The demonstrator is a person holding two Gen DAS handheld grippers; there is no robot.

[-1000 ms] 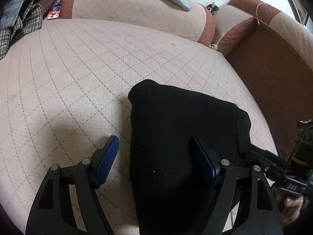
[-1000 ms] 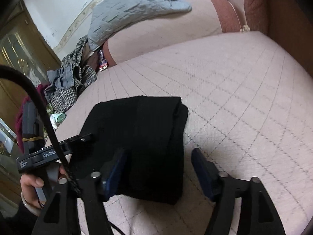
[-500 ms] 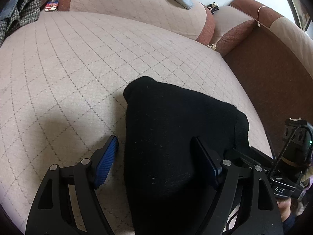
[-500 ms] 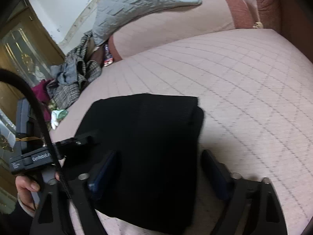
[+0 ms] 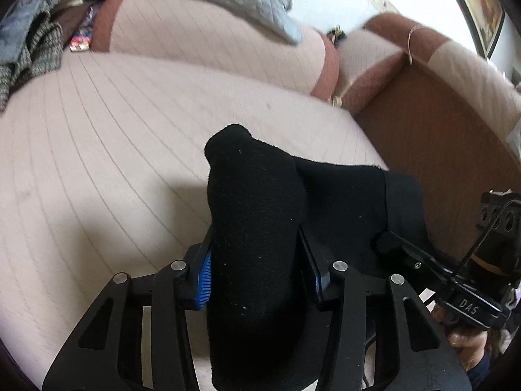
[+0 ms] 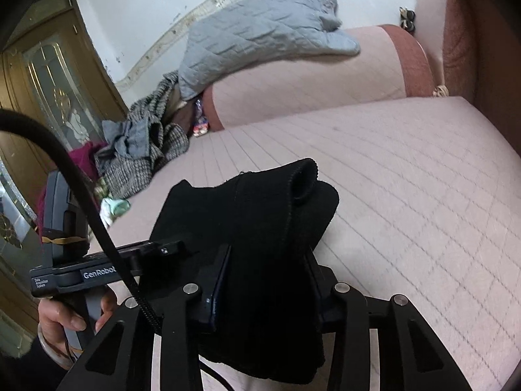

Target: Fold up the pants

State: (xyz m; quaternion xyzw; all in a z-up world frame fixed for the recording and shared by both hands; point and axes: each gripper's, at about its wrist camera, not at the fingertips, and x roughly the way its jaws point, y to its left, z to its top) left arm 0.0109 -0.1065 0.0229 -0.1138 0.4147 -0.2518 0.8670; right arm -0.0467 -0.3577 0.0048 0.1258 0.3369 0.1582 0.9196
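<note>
Left wrist view: my left gripper (image 5: 257,270) is clamped on a thick bundle of the black pants (image 5: 257,215), blue pads pressed against both sides of the cloth at lower centre of the frame. The rest of the garment trails to the right toward my right gripper (image 5: 384,241), whose tip meets the cloth at centre right.

Right wrist view: my right gripper (image 6: 267,280) is likewise closed on the black pants (image 6: 247,228), cloth bunched between the fingers at lower centre. A ribbed hem curls open at the top of the bundle. My left gripper (image 6: 172,247) enters from the left edge and reaches the same cloth.

Position: pants sit at the near edge of the pink quilted sofa seat (image 6: 407,176), partly raised; how much still rests on the cushion I cannot tell. Grey quilted blanket (image 6: 260,39) and a heap of clothes (image 6: 140,153) lie well apart, upper left.

Judgement: garment already compact, so this looks like a late fold, or lifting the bundle. Next move calls for both grips moving together, level, then laying the cloth flat before releasing. Risk: layers slipping and the hem unrolling.
</note>
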